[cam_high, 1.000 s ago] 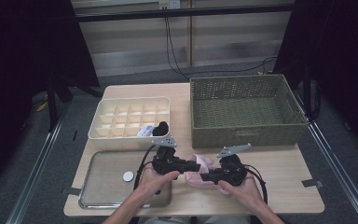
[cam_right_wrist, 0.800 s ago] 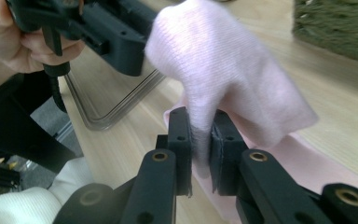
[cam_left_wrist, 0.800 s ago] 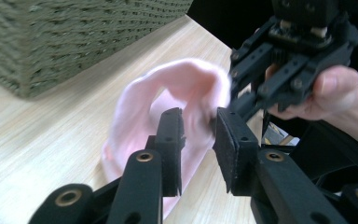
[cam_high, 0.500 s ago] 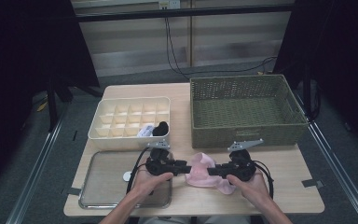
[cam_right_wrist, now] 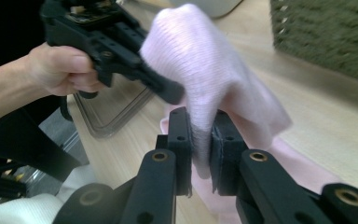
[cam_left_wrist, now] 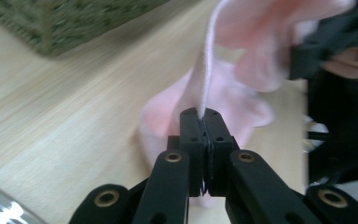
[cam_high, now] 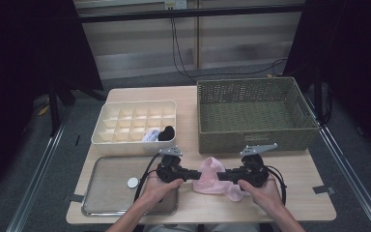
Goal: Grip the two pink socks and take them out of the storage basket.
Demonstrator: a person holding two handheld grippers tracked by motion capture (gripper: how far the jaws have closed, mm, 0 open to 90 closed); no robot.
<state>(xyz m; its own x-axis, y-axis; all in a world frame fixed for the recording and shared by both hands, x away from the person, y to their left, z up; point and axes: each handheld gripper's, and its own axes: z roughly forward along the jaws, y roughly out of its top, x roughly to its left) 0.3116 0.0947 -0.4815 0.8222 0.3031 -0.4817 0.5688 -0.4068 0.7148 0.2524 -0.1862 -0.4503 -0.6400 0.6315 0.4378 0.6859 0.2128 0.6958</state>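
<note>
Since a second ago both hands have drawn apart a little, and the pink cloth (cam_high: 213, 178) now sags between them near the front edge of the table (cam_high: 299, 193), rather than bunched under the two tools. Within that time the left gripper (cam_left_wrist: 200, 114) has been closing, and its jaws now pinch a thin fold of the cloth. In the left gripper view that fold rises blurred toward the top, and the far end is cut off by the frame. The right gripper (cam_right_wrist: 200, 126) is clamped on a thicker bunch of the cloth, which hangs over and hides the gap between its jaws. From above, the gripper tips are hard to make out against the cloth. Both hands lie low over the table, pointing inward at each other; the left hand (cam_high: 157, 186) grips its tool beside the metal tray (cam_high: 106, 193), the right hand (cam_high: 263, 188) in front of the woven basket (cam_high: 251, 140). Something dark sits in the divided box (cam_high: 125, 123), too small to identify.
</note>
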